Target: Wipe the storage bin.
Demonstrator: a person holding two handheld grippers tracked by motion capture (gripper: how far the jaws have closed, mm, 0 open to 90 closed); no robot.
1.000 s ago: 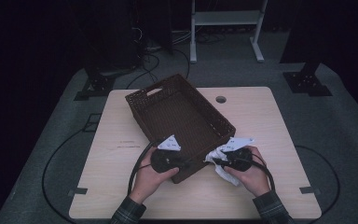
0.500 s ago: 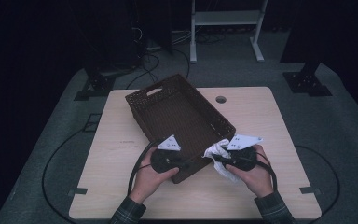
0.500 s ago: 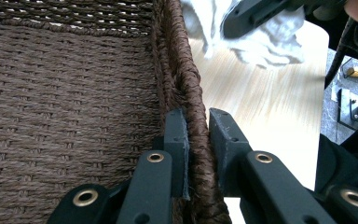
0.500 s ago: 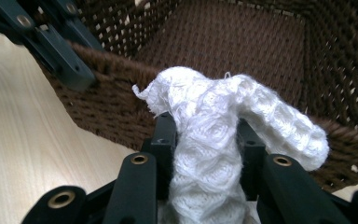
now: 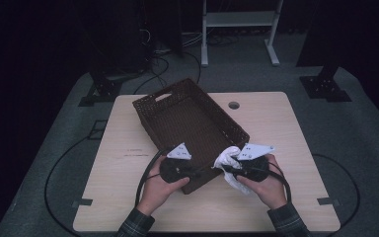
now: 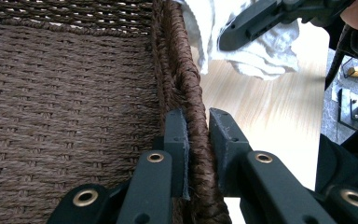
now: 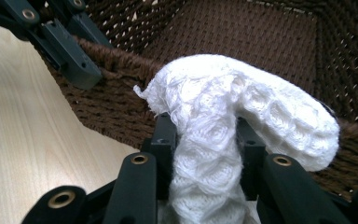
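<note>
A dark brown woven basket (image 5: 192, 123) stands askew on the light wooden table (image 5: 276, 123). My left gripper (image 5: 196, 173) is shut on the basket's near rim; in the left gripper view its jaws (image 6: 198, 122) pinch the braided edge, one inside the basket (image 6: 74, 93) and one outside. My right gripper (image 5: 228, 169) is shut on a white knitted cloth (image 5: 227, 158) just outside the basket's near right wall. In the right gripper view the cloth (image 7: 242, 98) bulges above the jaws (image 7: 205, 123), level with the basket's rim (image 7: 121, 56).
The basket's inside (image 7: 242, 32) is bare. The left gripper's fingers (image 7: 81, 70) sit on the rim a short way from the cloth. Bare table (image 7: 28, 116) lies beside the basket. Cables (image 5: 148, 177) loop from both grippers. Dark stands (image 5: 325, 84) and a white frame (image 5: 237, 19) are on the floor beyond.
</note>
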